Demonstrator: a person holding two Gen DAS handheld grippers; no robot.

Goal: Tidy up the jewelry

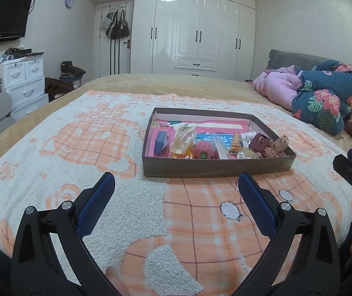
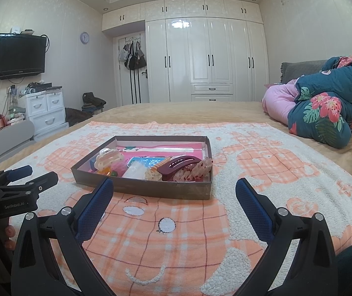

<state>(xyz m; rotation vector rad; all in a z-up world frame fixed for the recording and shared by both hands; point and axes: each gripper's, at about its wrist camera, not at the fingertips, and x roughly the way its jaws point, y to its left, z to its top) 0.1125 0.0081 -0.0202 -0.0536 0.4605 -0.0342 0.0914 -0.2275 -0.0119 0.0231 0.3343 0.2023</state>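
A shallow brown cardboard box with a pink bottom sits on a white-and-orange blanket on the bed. It holds several hair clips and trinkets: a clear claw clip, a maroon clip, a blue piece and a pink fluffy piece. My left gripper hovers open just short of the box's near wall. My right gripper is open too, in front of the box's near right side. Nothing is between either pair of fingers.
A rolled floral quilt and a pink one lie at the bed's right. A white drawer unit, a wall TV and wardrobes stand beyond the bed. Hands hold the grippers.
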